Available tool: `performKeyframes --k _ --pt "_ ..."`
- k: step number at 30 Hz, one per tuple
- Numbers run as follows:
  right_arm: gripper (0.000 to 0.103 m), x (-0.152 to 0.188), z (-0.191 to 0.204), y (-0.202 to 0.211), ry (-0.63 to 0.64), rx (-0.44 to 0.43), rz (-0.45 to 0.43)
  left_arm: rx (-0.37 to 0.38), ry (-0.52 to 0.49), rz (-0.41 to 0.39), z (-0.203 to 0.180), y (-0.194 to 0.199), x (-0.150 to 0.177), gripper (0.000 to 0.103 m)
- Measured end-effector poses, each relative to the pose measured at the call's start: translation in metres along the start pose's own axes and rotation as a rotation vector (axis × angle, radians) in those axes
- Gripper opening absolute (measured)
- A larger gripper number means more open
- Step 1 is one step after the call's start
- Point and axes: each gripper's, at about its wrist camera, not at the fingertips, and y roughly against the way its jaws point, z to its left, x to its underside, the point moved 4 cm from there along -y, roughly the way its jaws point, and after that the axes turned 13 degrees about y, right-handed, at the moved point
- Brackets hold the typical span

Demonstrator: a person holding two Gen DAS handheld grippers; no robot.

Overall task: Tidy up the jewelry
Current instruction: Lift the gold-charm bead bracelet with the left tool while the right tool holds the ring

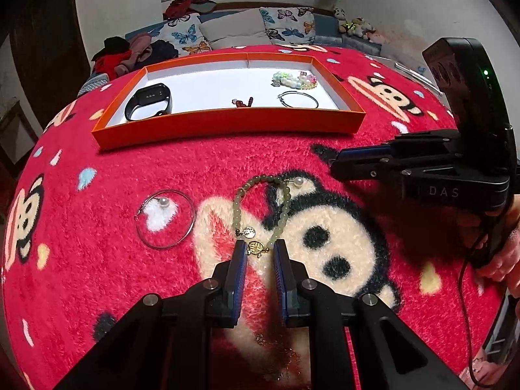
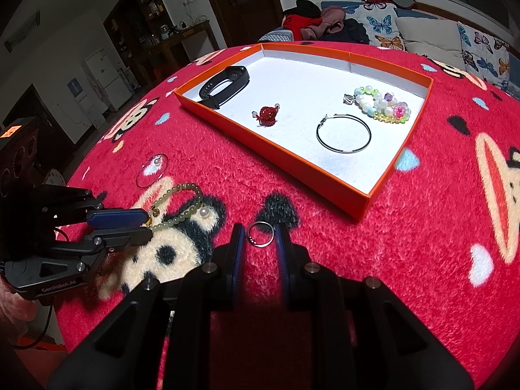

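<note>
Fuzzy red blanket (image 2: pixel 406 260): both grippers' fingers open, empty; right gripper (image 2: pixel 260 234) straddles ring (image 2: pixel 260 234), left gripper (image 1: pixel 259 251) the jade bracelet (image 1: pixel 260 208); pile may snag either.

Both fisheye views bend straight lines hard and fade to black at the corners. Light falls from overhead onto the red blanket (image 1: pixel 130 169), which is bright and sharp. The white floor of the orange tray (image 2: pixel 325 169) glares, nearly washed out. The room behind is dim, and near gripper parts are soft.
</note>
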Motion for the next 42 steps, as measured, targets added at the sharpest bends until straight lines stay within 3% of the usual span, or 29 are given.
performKeyframes --k 7,13,29,34,42 --pt "0.021 0.000 0.000 0.000 -0.001 0.000 -0.001 0.022 -0.002 -0.009 0.002 -0.001 -0.002 0.018" --pt "0.018 -0.001 0.001 0.000 0.001 0.004 -0.004 0.028 -0.003 -0.025 0.003 0.004 0.001 0.009" --pt "0.018 0.004 0.005 0.016 -0.010 0.004 -0.020 0.007 -0.006 -0.062 0.009 0.028 0.005 0.008" --pt "0.018 0.008 0.004 0.016 -0.015 0.007 -0.010 0.020 -0.049 -0.055 0.002 0.026 0.005 0.010" --pt "0.018 0.009 0.003 0.016 -0.018 0.003 -0.007 0.089 -0.203 -0.030 -0.016 0.016 -0.002 0.011"
